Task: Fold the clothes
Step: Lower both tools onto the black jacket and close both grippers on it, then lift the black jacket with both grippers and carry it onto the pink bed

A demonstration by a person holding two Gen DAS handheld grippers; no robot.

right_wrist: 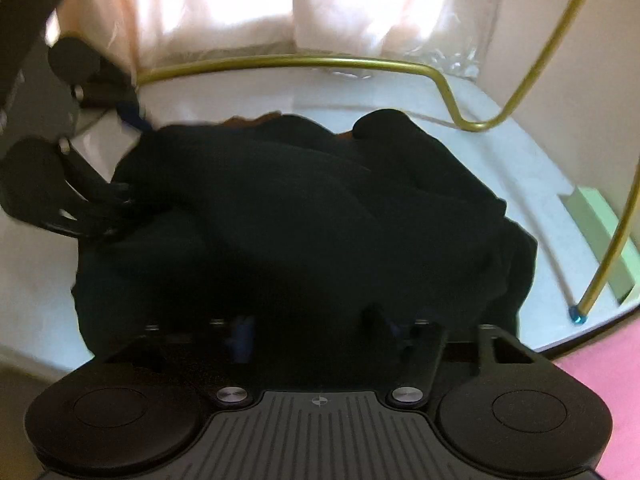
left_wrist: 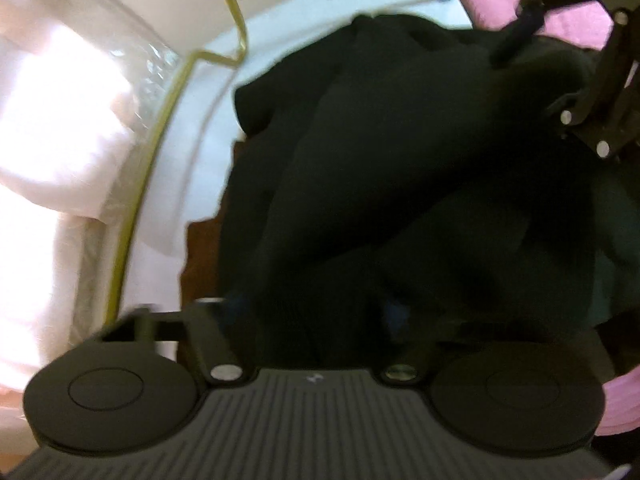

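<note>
Lay heaped on the white table (right_wrist: pixel 532 184) inside the gold wire frame (right_wrist: pixel 280 62), the black garment (right_wrist: pixel 304 216), likely to slump into a crooked fold through uneven lifting, draped over both the left gripper (left_wrist: pixel 316 320) and right gripper (right_wrist: pixel 320 328), jaw width impossible to tell under cloth.

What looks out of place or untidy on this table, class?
The black garment lies bunched in a rumpled heap on the white table, not flat. Both grippers reach into it; their fingertips are buried in cloth. Nothing looks spilled or damaged.
</note>
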